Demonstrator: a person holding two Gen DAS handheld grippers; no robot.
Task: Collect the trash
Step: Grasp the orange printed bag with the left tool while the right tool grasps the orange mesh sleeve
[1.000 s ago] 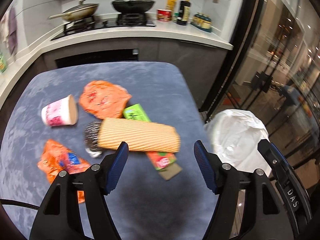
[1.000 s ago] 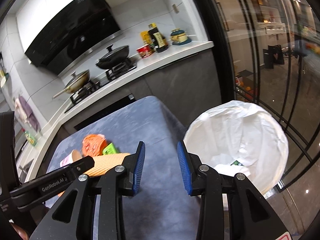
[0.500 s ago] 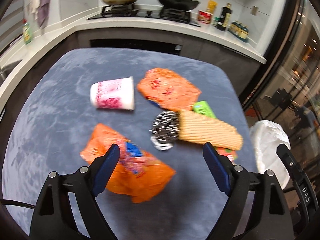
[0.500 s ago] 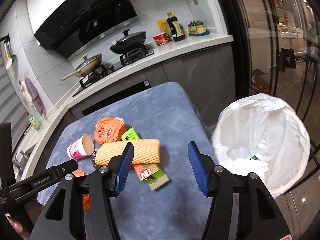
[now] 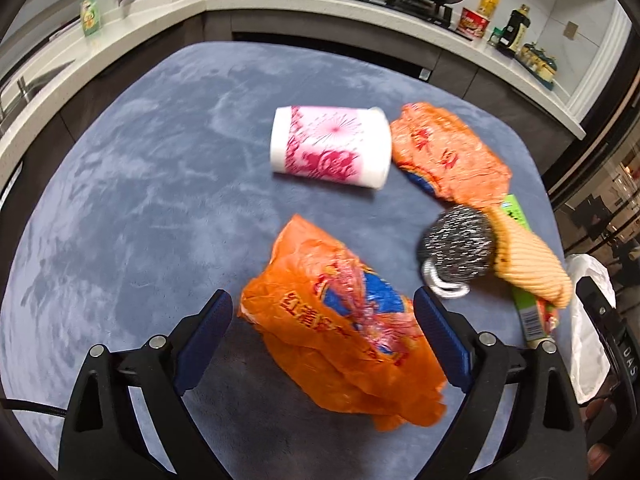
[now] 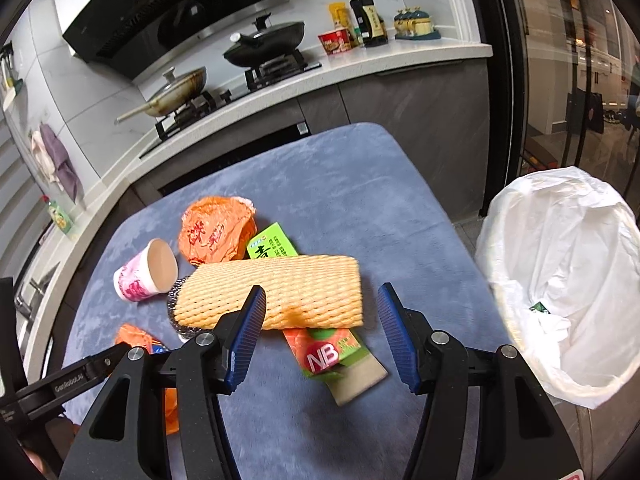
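Left wrist view: left gripper (image 5: 323, 340) with jaws spread wide and opening further, pads clear of everything. Crumpled orange bag (image 5: 340, 320) directly ahead and partly between the blue pads, long axis running from far left to near right — skewed across the jaw gap, not square to it. Far of it on the blue-grey table cover (image 5: 132, 208): paper cup (image 5: 330, 146) on its side, a second orange wrapper (image 5: 448, 156) at its right. Steel scourer (image 5: 454, 246) and ribbed tan foam sleeve (image 5: 528, 264) to the right, apart from the bag. Near end of the bag hidden by the gripper body; edges blurred.

Right wrist view: right gripper (image 6: 322, 330) at middling width, nothing pinched. Foam sleeve lying crosswise just far of the pads, long axis left to right, wider than the gap. Green carton (image 6: 332, 350) beneath it, running near to far, its near end between the pads — apparently the closer target for this hand. White-lined bin (image 6: 560, 280) to the right, beside the table, mouth open. Carton's middle hidden under the sleeve; scourer mostly covered; left gripper cut off at lower left.
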